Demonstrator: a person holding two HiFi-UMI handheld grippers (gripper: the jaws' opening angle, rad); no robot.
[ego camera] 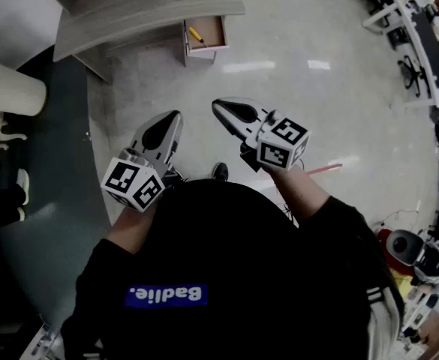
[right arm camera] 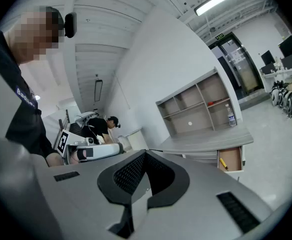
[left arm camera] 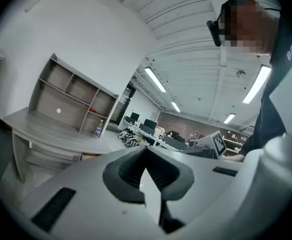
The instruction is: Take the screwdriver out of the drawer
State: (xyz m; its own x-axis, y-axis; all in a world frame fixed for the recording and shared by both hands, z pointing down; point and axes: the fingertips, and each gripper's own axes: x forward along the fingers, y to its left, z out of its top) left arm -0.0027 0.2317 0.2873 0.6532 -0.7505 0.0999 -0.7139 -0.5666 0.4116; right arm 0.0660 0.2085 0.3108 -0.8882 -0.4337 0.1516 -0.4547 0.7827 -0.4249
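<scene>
A yellow-handled screwdriver lies in an open wooden drawer under the grey desk, far ahead across the floor. In the right gripper view, the same screwdriver shows inside the drawer. A person holds both grippers in front of the body, well short of the drawer. My left gripper is shut and holds nothing. My right gripper is also shut and empty, and it points toward the desk.
A shelf unit with a bottle stands on the desk. A white cylindrical bin sits at the left by a dark floor strip. Office desks and chairs fill the right. Another person works in the background.
</scene>
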